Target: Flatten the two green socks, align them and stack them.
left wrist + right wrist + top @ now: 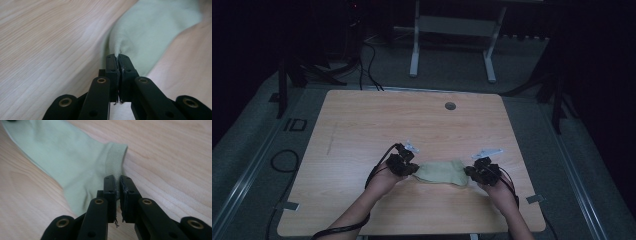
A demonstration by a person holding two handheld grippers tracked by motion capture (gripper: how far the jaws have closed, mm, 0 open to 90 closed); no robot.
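Observation:
A pale green sock (443, 172) lies stretched across the near middle of the wooden table (412, 125), between the two hands. My left gripper (411, 169) is shut on the sock's toe end, where the cloth (150, 27) bunches into the jaws (117, 57). My right gripper (472, 172) is shut on the ribbed cuff (115, 160) of the sock (62, 152), with the cuff edge pinched between the jaws (118, 180). Both grippers sit low at the tabletop.
A round cable hole (450, 106) sits near the table's far edge. Beyond the table stand a white frame (452, 40) and dark stands (287, 75) on grey floor. Cables (282, 160) lie on the floor at left.

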